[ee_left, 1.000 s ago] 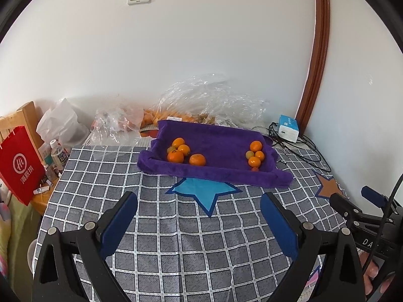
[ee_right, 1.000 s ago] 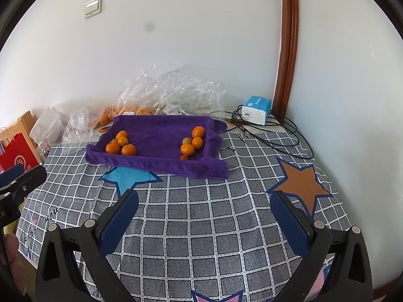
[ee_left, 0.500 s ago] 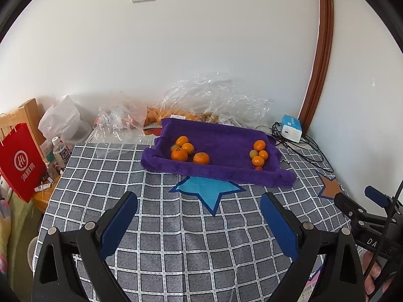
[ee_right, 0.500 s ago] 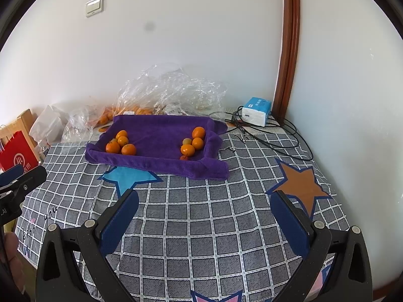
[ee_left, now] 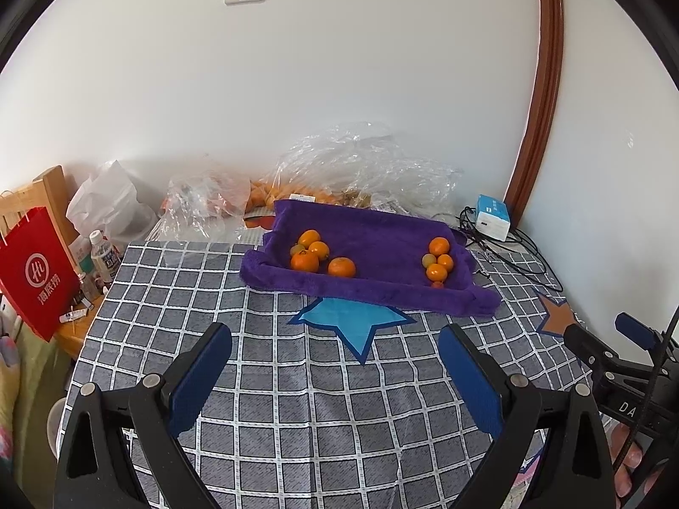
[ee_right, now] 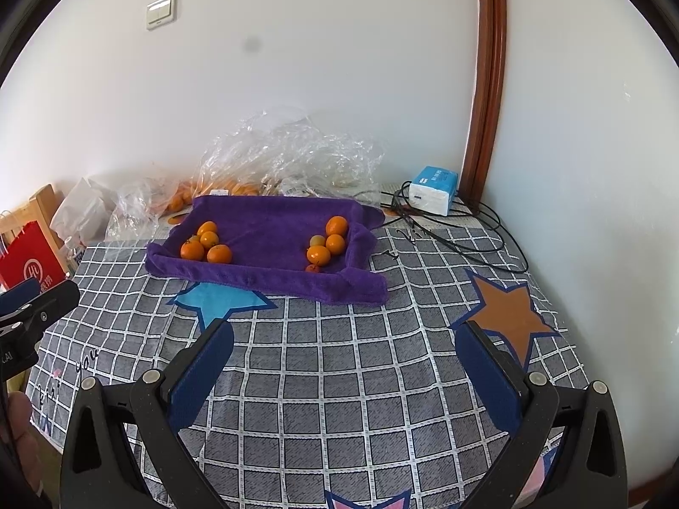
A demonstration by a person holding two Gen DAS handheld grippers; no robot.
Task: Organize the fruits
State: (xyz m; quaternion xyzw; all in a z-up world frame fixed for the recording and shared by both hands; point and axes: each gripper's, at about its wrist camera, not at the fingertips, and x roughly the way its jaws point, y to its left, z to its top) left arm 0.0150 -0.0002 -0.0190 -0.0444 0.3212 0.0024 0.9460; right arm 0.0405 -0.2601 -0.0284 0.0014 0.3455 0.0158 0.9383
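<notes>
A: Left wrist view: my left gripper [ee_left: 335,350] has its jaws wide apart, holding nothing. Fruits?

B: Two clusters on the purple towel [ee_left: 382,233], far side of the counter [ee_left: 297,381]: left group [ee_left: 316,254], right group [ee_left: 437,261]. My right gripper [ee_right: 346,352] is spread wide too, also bare.

A: Step?

B: Can't say. This fits sorted-and-backed-off or about to reach in. Both grippers sit well short of the towel.

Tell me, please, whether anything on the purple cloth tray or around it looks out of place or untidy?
Mostly tidy: the fruit sits in two clusters on the purple cloth tray. One small reddish fruit lies apart at the front edge of the right cluster. Behind the tray, crumpled clear plastic bags sprawl against the wall, and black cables trail loosely across the tablecloth.
</notes>
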